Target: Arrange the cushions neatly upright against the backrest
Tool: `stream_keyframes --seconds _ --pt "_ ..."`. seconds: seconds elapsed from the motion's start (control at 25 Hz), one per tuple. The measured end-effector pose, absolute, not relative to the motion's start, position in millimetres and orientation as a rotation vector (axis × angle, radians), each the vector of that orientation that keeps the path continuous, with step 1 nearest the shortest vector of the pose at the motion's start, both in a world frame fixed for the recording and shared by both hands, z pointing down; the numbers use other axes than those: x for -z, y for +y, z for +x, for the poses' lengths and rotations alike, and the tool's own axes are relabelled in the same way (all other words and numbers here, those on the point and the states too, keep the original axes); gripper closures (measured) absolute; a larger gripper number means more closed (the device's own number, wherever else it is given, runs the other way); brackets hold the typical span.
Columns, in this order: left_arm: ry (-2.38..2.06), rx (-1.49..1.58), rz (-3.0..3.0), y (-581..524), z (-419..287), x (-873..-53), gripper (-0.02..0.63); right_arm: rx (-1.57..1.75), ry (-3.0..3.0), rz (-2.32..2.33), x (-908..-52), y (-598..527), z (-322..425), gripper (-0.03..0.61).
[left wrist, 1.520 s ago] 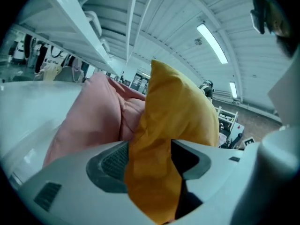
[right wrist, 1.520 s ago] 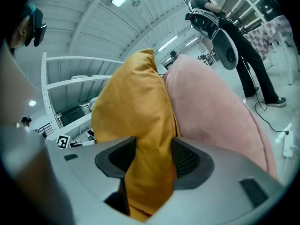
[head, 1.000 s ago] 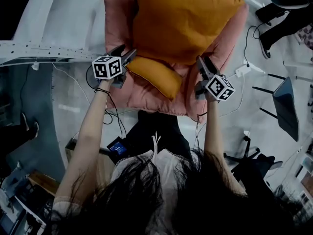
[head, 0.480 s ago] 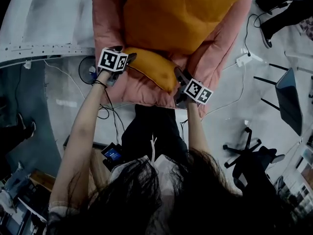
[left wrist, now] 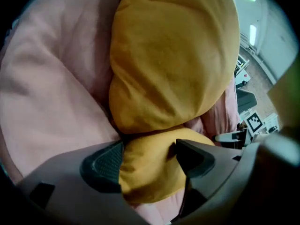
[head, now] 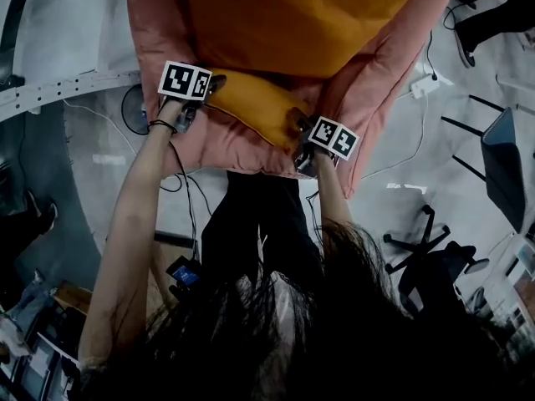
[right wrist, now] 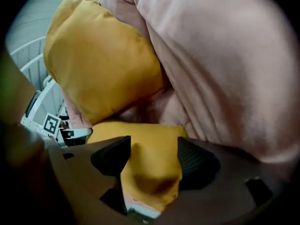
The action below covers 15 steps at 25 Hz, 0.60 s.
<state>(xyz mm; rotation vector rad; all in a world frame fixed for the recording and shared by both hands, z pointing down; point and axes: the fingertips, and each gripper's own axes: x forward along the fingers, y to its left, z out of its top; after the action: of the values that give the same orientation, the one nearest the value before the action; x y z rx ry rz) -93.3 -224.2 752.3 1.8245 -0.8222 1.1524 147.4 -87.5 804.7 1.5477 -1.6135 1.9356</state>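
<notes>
A pink armchair (head: 163, 32) holds a large orange cushion (head: 309, 23) leaning on its backrest. A small orange cushion (head: 251, 107) lies on the seat in front of it. My left gripper (head: 219, 82) is at the small cushion's left end and my right gripper (head: 297, 124) at its right end. In the left gripper view the jaws (left wrist: 147, 156) straddle the small cushion (left wrist: 150, 177), below the large cushion (left wrist: 173, 55). In the right gripper view the jaws (right wrist: 152, 156) straddle the small cushion's corner (right wrist: 150, 168). Both pairs of jaws have just been opening, with the fabric between them.
The chair's puffy pink sides (left wrist: 47, 88) (right wrist: 225, 64) close in on both cushions. On the floor lie cables and a white power strip (head: 420, 84). An office chair base (head: 426, 249) and a dark folding stand (head: 500, 182) are at the right. A white rail (head: 75, 86) runs at the left.
Both grippers have come down from beside the large cushion to the two ends of the small cushion. The right one travelled further, inward and down. The chair now sits higher in the head view.
</notes>
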Motion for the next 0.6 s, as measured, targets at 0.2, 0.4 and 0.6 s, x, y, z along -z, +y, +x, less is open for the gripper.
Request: stream_keyframes --seconds 0.2,0.4,0.6 --pt "-0.782 -1.141 1.795 -220.2 -92.1 -762.5 0.268 -1.971 -1.596 1.421 -831.9 -81.8 137.9 0.282" --pt "-0.729 -1.182 1.77 -213.8 -92.4 -773.5 0.279 -2.057 -1.623 1.311 -842.7 -77.9 129.6 0.304" --pt "-0.679 -1.152 1.794 -199.0 -88.9 -771.6 0.353 -2.009 -1.681 1.266 -841.0 -72.5 119.3 0.403"
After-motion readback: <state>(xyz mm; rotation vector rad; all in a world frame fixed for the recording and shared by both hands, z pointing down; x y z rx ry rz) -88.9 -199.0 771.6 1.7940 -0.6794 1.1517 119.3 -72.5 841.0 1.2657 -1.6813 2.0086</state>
